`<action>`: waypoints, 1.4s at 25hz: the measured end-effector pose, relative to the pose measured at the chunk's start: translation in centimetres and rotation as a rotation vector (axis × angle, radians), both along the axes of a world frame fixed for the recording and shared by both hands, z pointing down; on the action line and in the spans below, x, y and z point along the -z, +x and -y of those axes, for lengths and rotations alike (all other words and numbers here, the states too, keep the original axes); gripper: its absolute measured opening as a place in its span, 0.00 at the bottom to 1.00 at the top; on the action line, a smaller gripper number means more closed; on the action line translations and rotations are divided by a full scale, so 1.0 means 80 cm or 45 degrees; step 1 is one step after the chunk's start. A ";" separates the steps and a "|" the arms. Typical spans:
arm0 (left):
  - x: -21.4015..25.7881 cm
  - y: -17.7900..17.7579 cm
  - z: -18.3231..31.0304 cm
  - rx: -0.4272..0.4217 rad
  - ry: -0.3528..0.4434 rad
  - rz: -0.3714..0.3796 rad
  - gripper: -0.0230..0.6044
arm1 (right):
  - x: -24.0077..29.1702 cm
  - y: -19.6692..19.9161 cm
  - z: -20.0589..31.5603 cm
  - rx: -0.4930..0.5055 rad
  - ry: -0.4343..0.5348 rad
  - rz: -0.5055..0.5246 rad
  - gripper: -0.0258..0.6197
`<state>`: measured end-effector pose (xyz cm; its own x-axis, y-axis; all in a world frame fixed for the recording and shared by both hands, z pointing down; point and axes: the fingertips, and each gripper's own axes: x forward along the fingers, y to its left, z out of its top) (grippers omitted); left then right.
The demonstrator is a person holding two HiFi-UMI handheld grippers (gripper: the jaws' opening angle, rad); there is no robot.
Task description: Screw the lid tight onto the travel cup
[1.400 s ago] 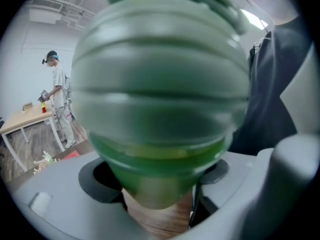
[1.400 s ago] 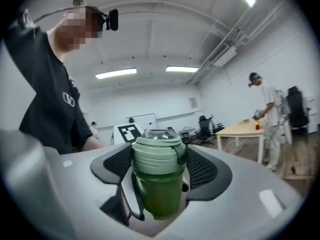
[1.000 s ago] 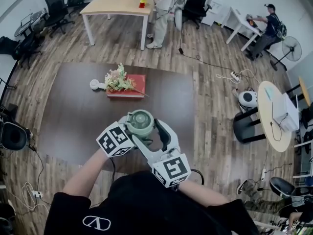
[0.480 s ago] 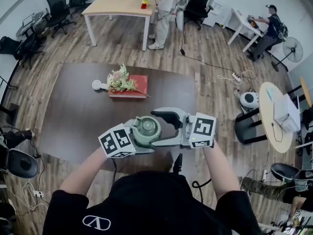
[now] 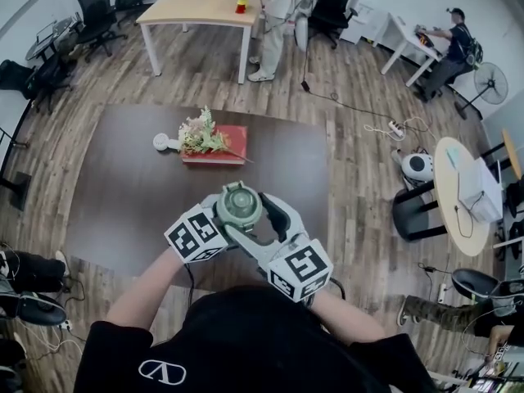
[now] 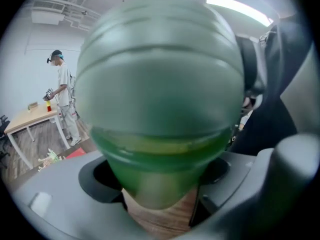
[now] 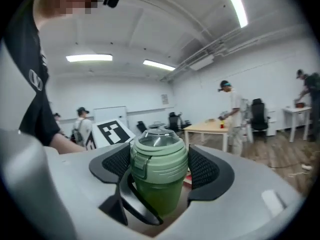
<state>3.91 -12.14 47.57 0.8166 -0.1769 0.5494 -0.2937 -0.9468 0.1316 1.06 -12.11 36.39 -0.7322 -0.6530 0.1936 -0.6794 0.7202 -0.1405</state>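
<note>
A green travel cup [image 6: 160, 94] is held upright over the dark table, and its body fills the left gripper view. My left gripper [image 5: 228, 224] is shut on the cup's body from the left. The pale green lid [image 7: 159, 151] with a clear top sits on the cup, and a black carry loop [image 7: 137, 204] hangs at its side. My right gripper [image 7: 160, 166] reaches in from the lower right in the head view, with the lid [image 5: 239, 205] between its jaws. These jaws are closing and both ribbed pads [image 7: 202, 168] touch the lid's sides.
On the brown table [image 5: 123, 195] a red box with a flower bunch [image 5: 211, 144] and a small white object [image 5: 160, 142] lie beyond the cup. Further off stand a light wooden table [image 5: 192, 6] with a person beside it, office chairs, and a round white table [image 5: 458, 195] at right.
The right gripper swung round the lid to the right half a second ago, then came back to the lower right. The left gripper and cup rose slightly.
</note>
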 end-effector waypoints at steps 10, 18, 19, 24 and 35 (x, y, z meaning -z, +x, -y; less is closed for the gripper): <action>0.014 0.005 0.008 0.026 -0.040 -0.114 0.67 | 0.019 -0.003 -0.009 0.074 0.091 0.074 0.64; 0.036 0.016 -0.044 -0.270 -0.089 -0.139 0.67 | 0.025 0.036 -0.016 0.738 0.070 0.150 0.68; 0.036 0.019 -0.051 -0.305 -0.091 -0.130 0.67 | 0.023 0.035 -0.019 0.814 0.037 0.151 0.70; 0.037 0.021 -0.048 -0.279 -0.056 -0.121 0.67 | 0.027 0.022 -0.029 0.917 -0.007 0.192 0.62; 0.020 0.004 -0.003 0.023 -0.014 -0.071 0.67 | 0.012 0.003 -0.009 -0.197 0.024 0.014 0.61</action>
<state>4.25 -11.92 45.94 0.8429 -0.1864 0.5048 -0.3029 -0.9397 0.1589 1.34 -11.39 35.40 -0.6246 -0.7616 0.1729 -0.7809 0.6097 -0.1357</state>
